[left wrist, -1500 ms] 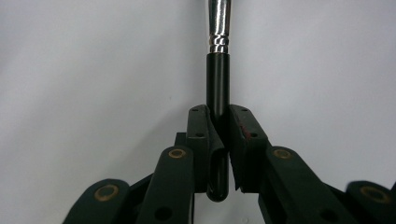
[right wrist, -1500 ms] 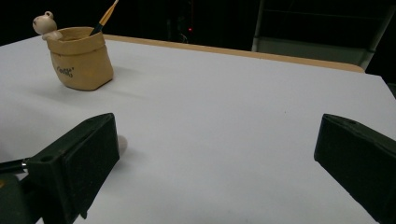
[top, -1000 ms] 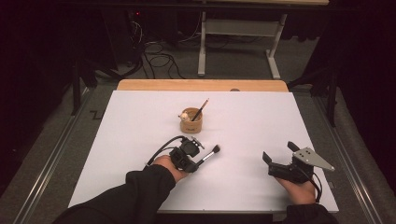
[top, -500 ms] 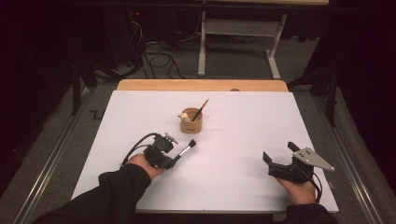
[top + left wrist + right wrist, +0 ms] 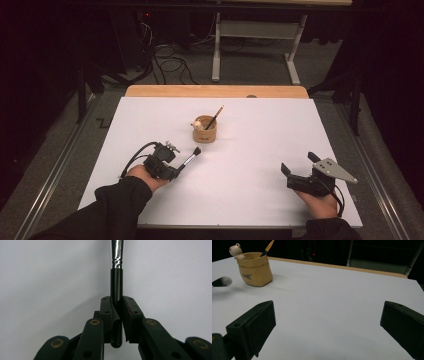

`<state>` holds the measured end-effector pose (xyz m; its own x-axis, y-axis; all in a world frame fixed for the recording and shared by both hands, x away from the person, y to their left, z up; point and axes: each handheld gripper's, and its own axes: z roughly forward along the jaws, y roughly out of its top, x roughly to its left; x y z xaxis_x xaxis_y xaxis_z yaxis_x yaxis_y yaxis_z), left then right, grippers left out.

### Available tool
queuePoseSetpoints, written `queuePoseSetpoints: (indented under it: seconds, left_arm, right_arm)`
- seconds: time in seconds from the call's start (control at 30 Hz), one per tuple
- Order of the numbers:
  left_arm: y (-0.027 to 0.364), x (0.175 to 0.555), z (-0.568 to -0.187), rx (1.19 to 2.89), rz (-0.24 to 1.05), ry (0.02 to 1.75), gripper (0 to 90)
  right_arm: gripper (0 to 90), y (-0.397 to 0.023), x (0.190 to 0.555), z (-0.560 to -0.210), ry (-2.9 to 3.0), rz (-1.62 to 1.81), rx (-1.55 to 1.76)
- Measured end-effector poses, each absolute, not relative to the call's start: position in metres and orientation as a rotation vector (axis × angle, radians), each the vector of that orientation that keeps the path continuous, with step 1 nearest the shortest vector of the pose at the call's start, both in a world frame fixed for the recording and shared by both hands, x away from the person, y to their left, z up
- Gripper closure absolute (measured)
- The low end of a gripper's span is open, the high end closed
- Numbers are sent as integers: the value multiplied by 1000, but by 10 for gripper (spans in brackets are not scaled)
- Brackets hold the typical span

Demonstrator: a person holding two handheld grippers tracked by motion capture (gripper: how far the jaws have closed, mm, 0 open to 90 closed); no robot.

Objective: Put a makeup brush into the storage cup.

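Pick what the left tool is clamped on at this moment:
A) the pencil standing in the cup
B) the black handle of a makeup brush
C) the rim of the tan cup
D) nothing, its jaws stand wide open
B: in the left gripper view the left tool has both pads pressed on the black handle of the makeup brush, whose bristle end points toward the tan cup in the high view.

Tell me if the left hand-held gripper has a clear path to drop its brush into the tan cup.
Probably yes: the left hand-held gripper holds the brush pointing toward the cup, with bare white table between them.
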<state>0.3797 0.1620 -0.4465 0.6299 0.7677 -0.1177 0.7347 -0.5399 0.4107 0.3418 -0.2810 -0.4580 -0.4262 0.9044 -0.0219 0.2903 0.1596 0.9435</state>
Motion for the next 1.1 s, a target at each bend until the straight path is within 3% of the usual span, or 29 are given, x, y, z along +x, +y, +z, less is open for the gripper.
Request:
queuePoseSetpoints:
  seconds: [1.1]
  left_arm:
    - [180,378,-432,1964,267,1045,794]
  right_arm:
    - [6,-280,342,-459,1830,1274,1130]
